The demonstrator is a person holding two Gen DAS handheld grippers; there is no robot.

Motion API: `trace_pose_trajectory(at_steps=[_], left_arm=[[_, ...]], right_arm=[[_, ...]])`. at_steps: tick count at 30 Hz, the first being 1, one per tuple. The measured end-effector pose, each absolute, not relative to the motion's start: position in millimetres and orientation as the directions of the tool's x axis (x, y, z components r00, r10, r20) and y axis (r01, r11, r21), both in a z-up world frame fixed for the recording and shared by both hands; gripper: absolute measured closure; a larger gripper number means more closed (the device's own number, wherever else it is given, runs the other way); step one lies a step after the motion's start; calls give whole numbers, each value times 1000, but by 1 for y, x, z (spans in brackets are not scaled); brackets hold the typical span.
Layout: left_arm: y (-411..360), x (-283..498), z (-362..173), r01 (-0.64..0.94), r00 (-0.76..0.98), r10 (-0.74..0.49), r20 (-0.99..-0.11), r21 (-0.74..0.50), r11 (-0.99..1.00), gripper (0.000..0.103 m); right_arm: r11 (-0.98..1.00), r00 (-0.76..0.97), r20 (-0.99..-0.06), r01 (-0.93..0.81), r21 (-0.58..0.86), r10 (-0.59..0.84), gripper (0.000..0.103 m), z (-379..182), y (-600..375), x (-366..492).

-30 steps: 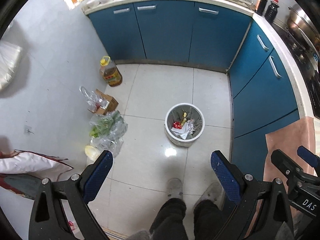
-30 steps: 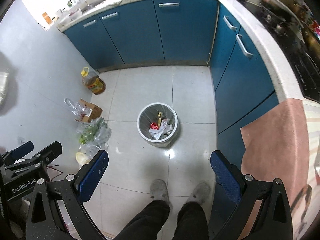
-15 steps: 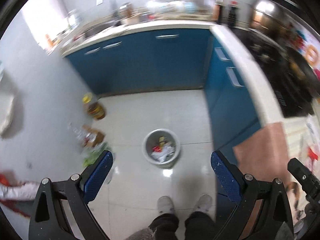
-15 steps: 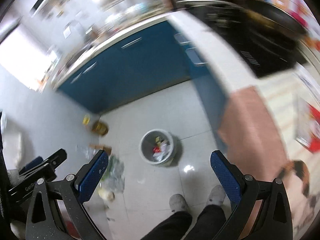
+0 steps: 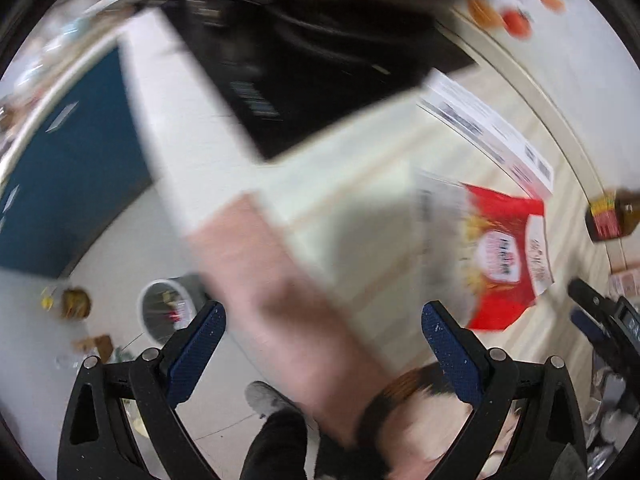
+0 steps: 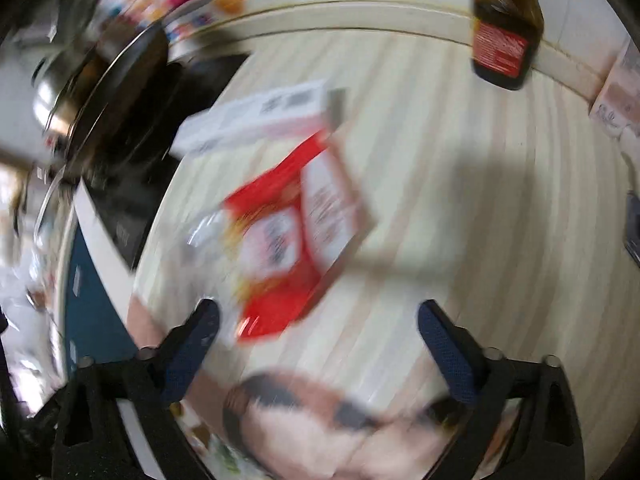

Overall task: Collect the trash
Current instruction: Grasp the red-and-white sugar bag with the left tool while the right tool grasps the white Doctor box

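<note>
Right wrist view: the red snack packet (image 6: 288, 240) lies flat on the pale worktop (image 6: 460, 220), just ahead of the right tongs (image 6: 318, 320), spread and empty. Left tongs (image 5: 322, 320) likewise spread. Heavy blur risks misjudging the grab and nudging the white box (image 6: 260, 116) beside it.

Pale striped countertop (image 6: 460, 208), red snack packet (image 6: 292, 240), white box (image 6: 256, 120), dark bottle (image 6: 504, 40)

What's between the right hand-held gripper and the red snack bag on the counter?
Nothing visible. The right hand-held gripper is open, and the red snack bag lies flat on the pale counter just ahead of its left finger. The white box lies beyond the bag, the dark bottle far back. Heavy motion blur.
</note>
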State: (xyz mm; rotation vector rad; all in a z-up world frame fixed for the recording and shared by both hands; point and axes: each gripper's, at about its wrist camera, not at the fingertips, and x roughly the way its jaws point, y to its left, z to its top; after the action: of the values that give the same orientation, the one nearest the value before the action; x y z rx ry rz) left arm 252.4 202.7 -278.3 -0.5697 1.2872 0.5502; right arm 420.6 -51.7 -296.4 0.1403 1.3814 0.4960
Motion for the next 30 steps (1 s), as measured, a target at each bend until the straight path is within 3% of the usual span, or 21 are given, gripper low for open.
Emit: trace_pose_trajectory(at_steps=[4,9,12,14,16,20,22,23,24,26,30], left_arm=[[197,302,-314,-630,161,-31,-986,-127,767,4],[198,329,-340,-631,165,-140,-976,-214,746,4],[195,334,-340,-625,165,-131,-977,-207,752,25],[194,335,-334,-617,160,-74,-984,-158,771,58],[200,330,-329,-634,175,-89,-980,-182,752,83],[208,317,-298,-677,225,-17,-974,-168,717,95],[211,311,-276,-693,241,60,-969,-128,710,96],[212,310,-271,-701,244,93,-965,-109,704,97],[211,307,-263,-712,247,126,-961,-92,696,97],[211,302,-254,-730,225,217,-950,-17,683,97],[225,303,-256,-760,174,305,-936,68,646,97]], right_arm=[[858,42,-888,-280,430,459,47,-320,-41,453],[818,-43,-875,-335,468,483,86,-345,-15,467],[798,-84,-866,-354,488,493,93,-353,1,463],[796,-90,-877,-385,468,472,93,-357,14,460],[787,-96,-883,-418,454,459,93,-356,22,460],[774,-90,-906,-489,403,415,90,-347,42,462],[770,-46,-931,-548,326,362,66,-332,58,461],[765,-33,-935,-565,309,353,46,-327,61,462],[753,-2,-941,-599,273,339,38,-317,71,462],[727,67,-951,-661,184,301,37,-302,87,463],[636,208,-956,-771,-30,207,25,-284,133,470]])
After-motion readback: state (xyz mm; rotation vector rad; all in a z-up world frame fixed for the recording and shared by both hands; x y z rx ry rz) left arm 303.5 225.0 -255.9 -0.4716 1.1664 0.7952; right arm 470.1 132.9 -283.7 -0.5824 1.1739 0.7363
